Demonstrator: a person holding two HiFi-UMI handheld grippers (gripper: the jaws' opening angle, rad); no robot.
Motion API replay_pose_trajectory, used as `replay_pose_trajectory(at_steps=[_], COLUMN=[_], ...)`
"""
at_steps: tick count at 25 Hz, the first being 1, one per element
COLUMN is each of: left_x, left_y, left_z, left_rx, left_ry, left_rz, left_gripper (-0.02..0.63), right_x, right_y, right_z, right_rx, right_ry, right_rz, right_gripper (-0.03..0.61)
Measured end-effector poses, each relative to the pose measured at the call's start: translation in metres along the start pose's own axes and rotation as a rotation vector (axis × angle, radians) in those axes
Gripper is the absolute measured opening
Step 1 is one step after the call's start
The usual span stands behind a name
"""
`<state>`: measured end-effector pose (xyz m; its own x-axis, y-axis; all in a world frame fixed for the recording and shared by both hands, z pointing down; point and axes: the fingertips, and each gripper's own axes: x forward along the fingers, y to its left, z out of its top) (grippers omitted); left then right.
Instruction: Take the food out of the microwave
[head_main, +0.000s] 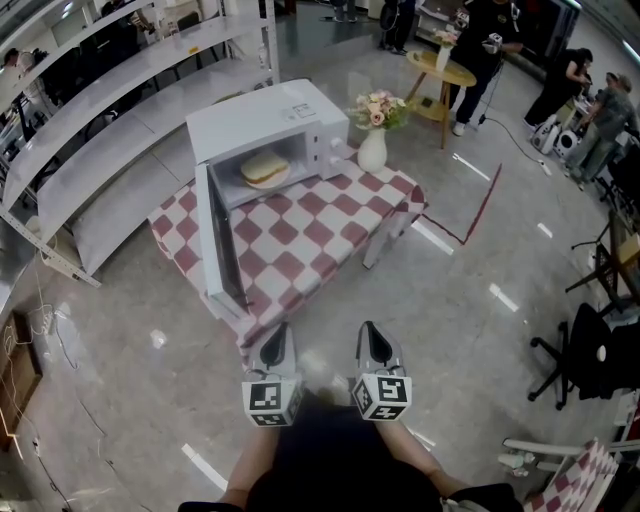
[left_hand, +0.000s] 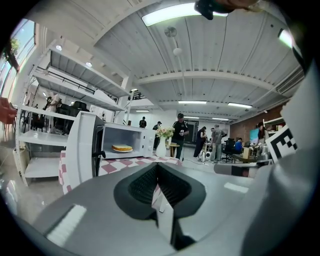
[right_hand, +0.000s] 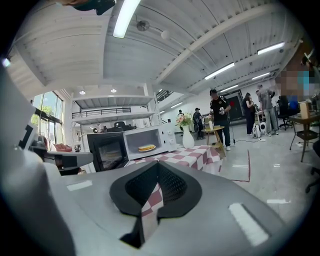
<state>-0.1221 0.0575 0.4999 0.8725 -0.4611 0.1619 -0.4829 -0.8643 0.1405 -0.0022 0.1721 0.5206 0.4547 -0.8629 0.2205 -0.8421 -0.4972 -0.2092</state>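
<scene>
A white microwave (head_main: 290, 115) stands on a table with a red-and-white checked cloth (head_main: 310, 245). Its door (head_main: 222, 245) is swung wide open toward me. Inside lies the food (head_main: 265, 170), a flat yellowish round on a plate, which also shows in the left gripper view (left_hand: 122, 148) and the right gripper view (right_hand: 146, 148). My left gripper (head_main: 275, 337) and right gripper (head_main: 372, 335) hang side by side just short of the table's near corner, both pointing at the microwave. Each is shut with nothing in it, and both are well apart from the food.
A white vase of flowers (head_main: 372, 150) stands on the table right of the microwave. Long grey shelves (head_main: 90, 110) run along the left. A round yellow table (head_main: 440, 70) and several people are at the back right. A black office chair (head_main: 590, 350) stands far right.
</scene>
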Motion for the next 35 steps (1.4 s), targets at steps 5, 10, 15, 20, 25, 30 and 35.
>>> replay_pose_trajectory(at_steps=[5,10,15,20,25,30,35], left_x=[-0.006,-0.014,-0.019,-0.019,-0.014,-0.002,0.013], left_y=[-0.005,-0.006,-0.004,0.0,0.001,0.002,0.005], left_z=[0.0,0.001,0.001,0.001,0.005,0.004,0.008], left_rx=[0.003,0.012,0.013,0.016,0.014,0.012,0.003], left_ry=[0.004,0.004,0.006,0.008,0.005,0.014,0.012], left_rz=[-0.002,0.003,0.008,0.015,0.008,0.004,0.001], left_gripper=[0.009,0.009,0.009,0.009,0.009,0.009,0.009], right_x=[-0.005,-0.01,-0.012,-0.009,-0.003,0.007,0.023], right_y=[0.001,0.004,0.012,0.015,0.017,0.014,0.01], right_z=[0.0,-0.005,-0.012,-0.011,-0.012,-0.012,-0.009], right_rx=[0.009,0.019,0.031,0.032,0.026,0.021,0.02], right_ry=[0.001,0.008,0.023,0.026,0.035,0.05,0.056], right_rz=[0.004,0.009,0.022,0.025,0.027,0.028,0.03], right_gripper=[0.001,0.001,0.001,0.0,0.002,0.0,0.001])
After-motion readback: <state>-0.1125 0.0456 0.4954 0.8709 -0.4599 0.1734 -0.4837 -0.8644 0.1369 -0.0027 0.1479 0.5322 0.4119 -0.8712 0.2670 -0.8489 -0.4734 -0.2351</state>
